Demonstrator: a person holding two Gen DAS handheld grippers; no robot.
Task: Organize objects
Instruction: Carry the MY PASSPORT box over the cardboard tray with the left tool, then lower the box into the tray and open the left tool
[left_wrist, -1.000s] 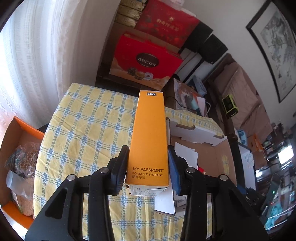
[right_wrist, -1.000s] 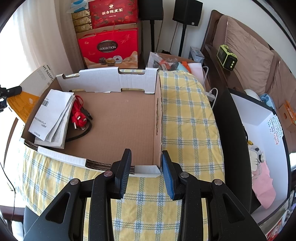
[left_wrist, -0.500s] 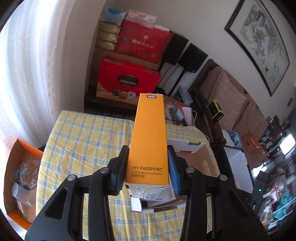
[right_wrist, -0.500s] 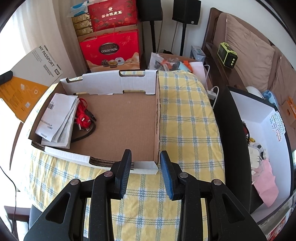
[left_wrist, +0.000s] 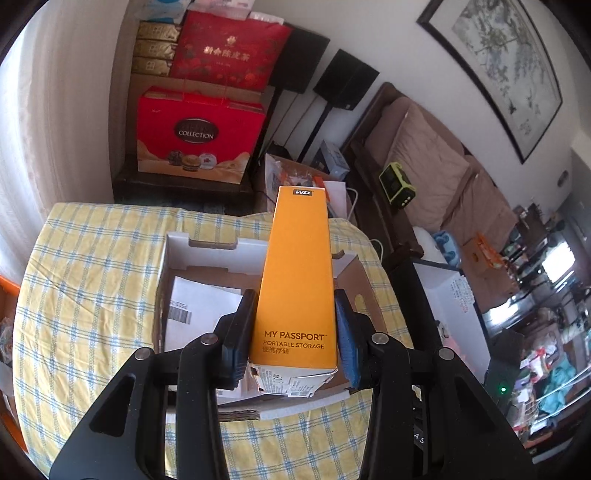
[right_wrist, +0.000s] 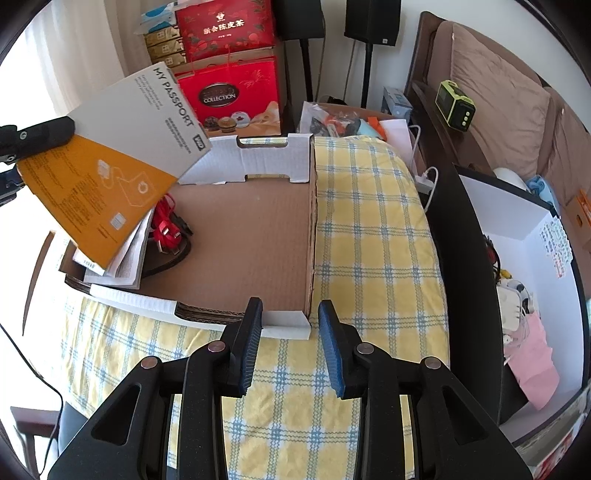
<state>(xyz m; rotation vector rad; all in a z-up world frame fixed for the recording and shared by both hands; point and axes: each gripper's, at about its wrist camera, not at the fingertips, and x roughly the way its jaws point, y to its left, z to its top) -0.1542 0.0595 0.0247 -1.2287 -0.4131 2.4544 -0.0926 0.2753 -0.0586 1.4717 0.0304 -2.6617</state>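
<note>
while clamped in left gripper (left_wrist: 295, 332), orange box (left_wrist: 299, 266) lengthwise forward; right gripper (right_wrist: 290, 343) agape, bare

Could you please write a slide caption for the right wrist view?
Open right gripper faces the cardboard tray; My Passport box held above it.

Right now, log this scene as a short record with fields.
left gripper: shut on the orange hard-drive box
hard-drive box position: held in the air over the left part of the cardboard tray
right gripper: open, holding nothing, at the tray's near right corner
tray contents: paper booklets and red cable at the left side; the rest bare
support: table with yellow checked cloth
</note>
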